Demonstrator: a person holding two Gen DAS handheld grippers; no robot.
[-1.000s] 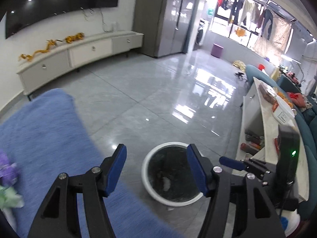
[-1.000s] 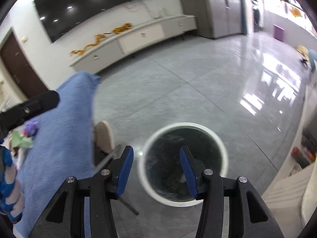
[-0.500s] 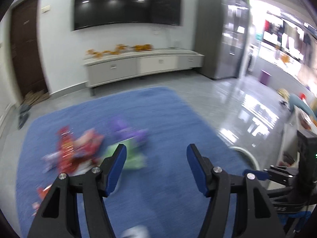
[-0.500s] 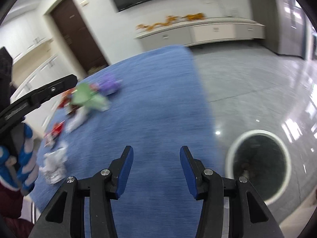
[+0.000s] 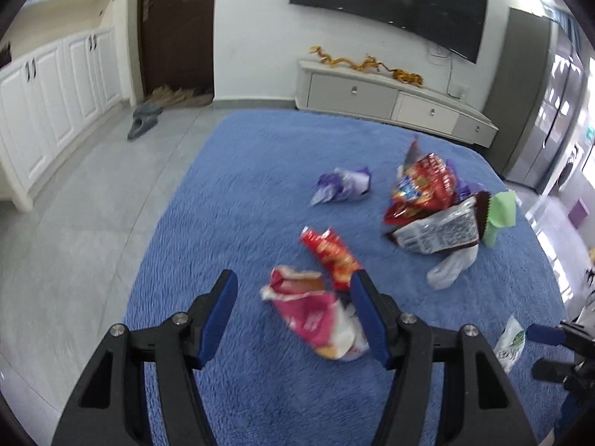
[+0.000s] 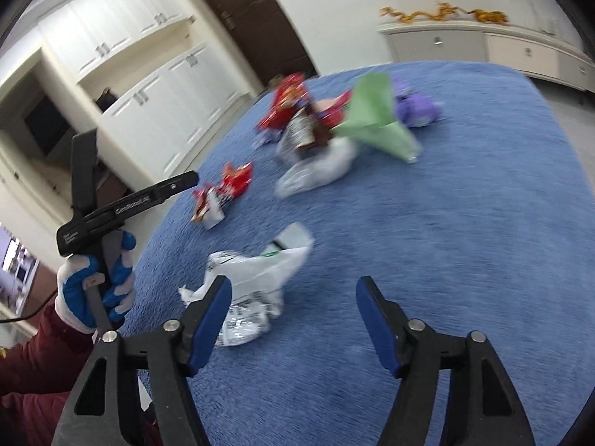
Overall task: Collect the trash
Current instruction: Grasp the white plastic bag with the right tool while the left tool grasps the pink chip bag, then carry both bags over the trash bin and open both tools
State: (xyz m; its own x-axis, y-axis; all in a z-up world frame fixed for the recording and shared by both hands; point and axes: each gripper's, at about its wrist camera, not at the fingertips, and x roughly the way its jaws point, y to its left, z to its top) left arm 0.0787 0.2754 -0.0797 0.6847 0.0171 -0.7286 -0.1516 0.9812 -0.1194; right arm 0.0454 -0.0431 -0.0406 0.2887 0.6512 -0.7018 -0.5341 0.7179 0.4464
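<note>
Snack wrappers lie scattered on a blue rug [image 5: 241, 193]. My left gripper [image 5: 293, 314] is open above a pink and white bag [image 5: 316, 319] that lies between its fingers. A red wrapper [image 5: 329, 256] lies just beyond it. A pile with a red bag [image 5: 424, 186], a silver and brown bag [image 5: 435, 230] and a green wrapper [image 5: 500, 215] lies farther right, and a purple wrapper [image 5: 342, 186] farther back. My right gripper [image 6: 293, 319] is open over the rug, with a white and silver wrapper [image 6: 256, 282] by its left finger.
A white TV cabinet [image 5: 390, 96] stands along the far wall under a black TV [image 5: 390, 3]. White cupboards [image 5: 48, 89] line the left wall beside a dark door [image 5: 174, 26]. Grey slippers [image 5: 143, 120] lie on the tiled floor. The left gripper shows in the right wrist view [image 6: 126, 204].
Both grippers have swung left, away from the white-rimmed bin on the tiles, to over the rug and the wrappers. The bin has left both views. Both stay open.
</note>
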